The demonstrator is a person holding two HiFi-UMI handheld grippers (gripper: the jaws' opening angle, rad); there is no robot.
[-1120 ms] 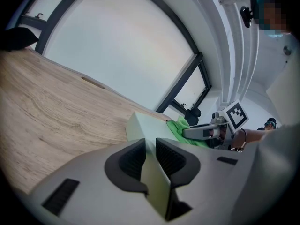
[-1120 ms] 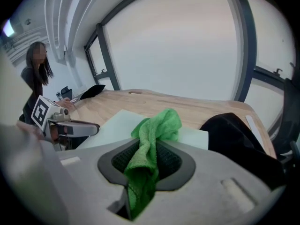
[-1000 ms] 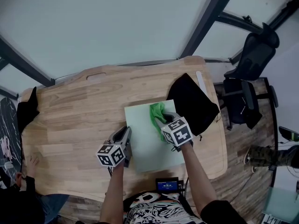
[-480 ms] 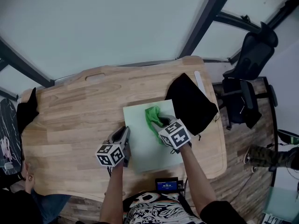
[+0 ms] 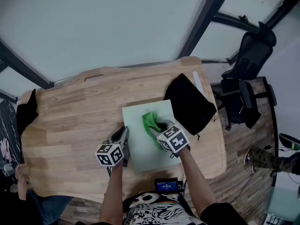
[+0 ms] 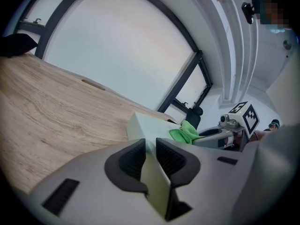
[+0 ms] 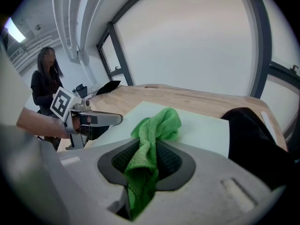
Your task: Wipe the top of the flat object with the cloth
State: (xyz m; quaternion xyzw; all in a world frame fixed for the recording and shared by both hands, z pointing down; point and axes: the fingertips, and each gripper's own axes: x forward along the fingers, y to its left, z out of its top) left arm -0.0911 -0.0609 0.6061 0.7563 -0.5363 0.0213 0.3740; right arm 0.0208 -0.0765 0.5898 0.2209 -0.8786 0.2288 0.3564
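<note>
Pale wall panels and dark window frames close off the far side of the wooden table (image 5: pixel 70 121). Toward my near right on that table lies the flat object (image 5: pixel 140 149), a thin pale green board. The left gripper (image 6: pixel 149 158) has its jaws pressed onto the board's near left edge, so I read it as pinning the board down. The right gripper (image 7: pixel 146 158) is pinching the green cloth (image 7: pixel 159 121), whose loose bunch spills forward and rests on the board's top, around the middle and a little toward the far side. A piece of black fabric (image 5: pixel 190 102) lies at the board's far right, touching its edge. I judge the wiping itself is in hand, with the cloth down on the surface. The next move calls for steady downward pressure and a sweep over the bare near and left areas. I'd stop short of the left gripper's jaws and avoid dragging the cloth into the black fabric.
</note>
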